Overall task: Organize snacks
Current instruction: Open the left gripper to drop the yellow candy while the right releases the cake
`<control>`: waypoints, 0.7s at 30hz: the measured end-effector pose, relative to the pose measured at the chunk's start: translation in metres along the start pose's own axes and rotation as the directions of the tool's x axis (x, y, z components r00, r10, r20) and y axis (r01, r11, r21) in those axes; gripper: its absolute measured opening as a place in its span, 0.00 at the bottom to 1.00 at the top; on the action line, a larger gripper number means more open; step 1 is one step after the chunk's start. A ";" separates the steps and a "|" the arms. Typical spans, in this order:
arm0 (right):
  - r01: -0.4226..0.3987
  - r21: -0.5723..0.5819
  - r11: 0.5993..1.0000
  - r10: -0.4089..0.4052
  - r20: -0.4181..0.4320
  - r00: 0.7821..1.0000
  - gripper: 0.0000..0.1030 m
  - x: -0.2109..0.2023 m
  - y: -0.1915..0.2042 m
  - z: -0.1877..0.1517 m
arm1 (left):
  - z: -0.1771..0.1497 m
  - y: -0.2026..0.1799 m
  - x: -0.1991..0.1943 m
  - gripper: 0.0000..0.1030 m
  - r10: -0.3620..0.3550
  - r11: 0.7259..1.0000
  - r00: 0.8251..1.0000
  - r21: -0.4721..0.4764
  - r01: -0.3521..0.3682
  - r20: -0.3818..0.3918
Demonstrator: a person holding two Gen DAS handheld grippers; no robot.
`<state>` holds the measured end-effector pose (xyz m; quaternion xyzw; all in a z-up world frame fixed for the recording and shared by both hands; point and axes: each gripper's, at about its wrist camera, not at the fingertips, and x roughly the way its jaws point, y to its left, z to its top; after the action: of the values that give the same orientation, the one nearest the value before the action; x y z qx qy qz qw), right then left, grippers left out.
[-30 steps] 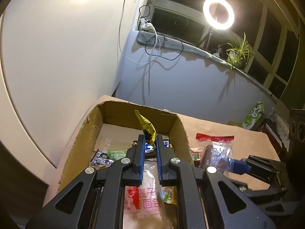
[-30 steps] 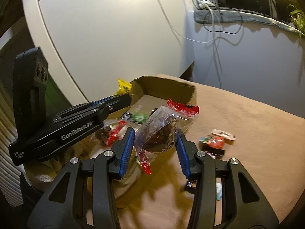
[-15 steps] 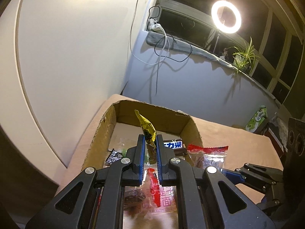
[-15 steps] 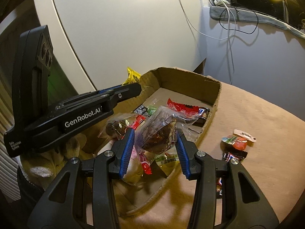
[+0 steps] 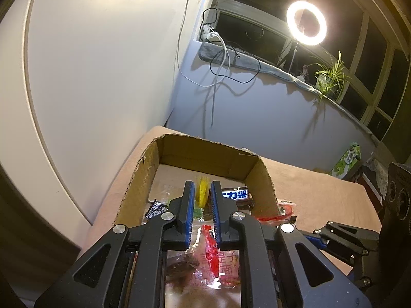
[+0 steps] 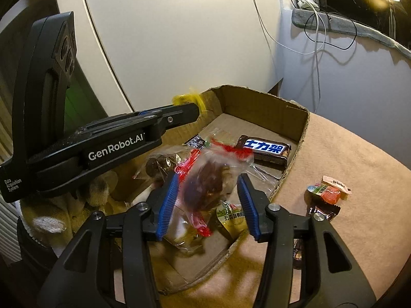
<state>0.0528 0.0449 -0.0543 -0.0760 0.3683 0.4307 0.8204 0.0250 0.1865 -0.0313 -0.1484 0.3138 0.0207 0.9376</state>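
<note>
An open cardboard box (image 5: 140,179) (image 6: 298,138) holds several snacks, among them a Snickers bar (image 6: 264,150) (image 5: 235,195). My left gripper (image 5: 201,192) hangs over the box with its fingers parted; a blurred yellow candy wrapper (image 5: 201,190) (image 6: 187,98) sits loose between them. My right gripper (image 6: 206,187) is over the box's near side with its fingers spread; a blurred clear packet with a brown snack and red seal (image 6: 205,182) lies between them, apart from the right pad.
Loose snacks (image 6: 326,195) lie on the tan tablecloth to the right of the box. A green packet (image 5: 346,160) stands at the table's far right. The wall and a windowsill with cables are behind the box.
Both grippers have moved on over the box. The left fingers have parted and the yellow wrapper has slipped lower. The right fingers have widened and the brown snack packet blurs, dropping.
</note>
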 end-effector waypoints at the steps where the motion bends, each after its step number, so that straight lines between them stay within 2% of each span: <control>1: 0.003 -0.001 1.000 -0.003 0.002 1.000 0.58 -0.001 0.000 0.000 | 0.000 0.000 0.000 0.13 0.000 1.000 1.000 0.000 0.000 0.000; 4: 0.010 -0.005 1.000 -0.010 0.011 1.000 0.65 -0.003 0.002 0.000 | 0.000 0.002 0.000 0.17 0.003 1.000 1.000 -0.004 -0.003 0.000; 6: 0.015 -0.007 1.000 -0.015 0.010 1.000 0.66 -0.003 0.002 0.000 | 0.000 0.002 0.000 0.18 0.005 1.000 1.000 -0.005 -0.005 -0.001; 8: 0.020 -0.008 1.000 -0.020 0.009 1.000 0.66 -0.004 0.001 0.000 | 0.000 0.002 0.000 0.23 0.006 1.000 1.000 -0.005 -0.006 0.001; 12: 0.027 -0.008 1.000 -0.027 0.005 1.000 0.67 -0.004 -0.001 0.000 | 0.001 0.001 -0.001 0.25 0.006 1.000 1.000 -0.005 -0.006 0.004; 14: 0.028 -0.008 1.000 -0.028 0.006 1.000 0.67 -0.006 -0.002 0.000 | 0.001 0.000 -0.001 0.30 0.006 1.000 1.000 -0.003 -0.006 0.004; 17: 0.032 -0.014 0.999 -0.031 0.012 0.999 0.78 -0.009 -0.002 -0.001 | 0.002 0.000 0.000 0.38 0.007 1.000 1.000 -0.002 -0.007 0.005; 19: 0.035 -0.021 0.999 -0.035 0.016 0.999 0.78 -0.011 -0.001 -0.001 | 0.002 0.000 0.000 0.42 0.009 1.000 1.000 -0.004 -0.009 0.007; 21: 0.038 -0.024 0.999 -0.038 0.017 0.999 0.78 -0.012 -0.002 -0.001 | 0.003 -0.001 0.000 0.42 0.009 1.000 1.000 -0.004 -0.009 0.008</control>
<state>0.0487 0.0352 -0.0473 -0.0897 0.3549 0.4200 0.8304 0.0265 0.1868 -0.0290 -0.1489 0.3107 0.0265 0.9384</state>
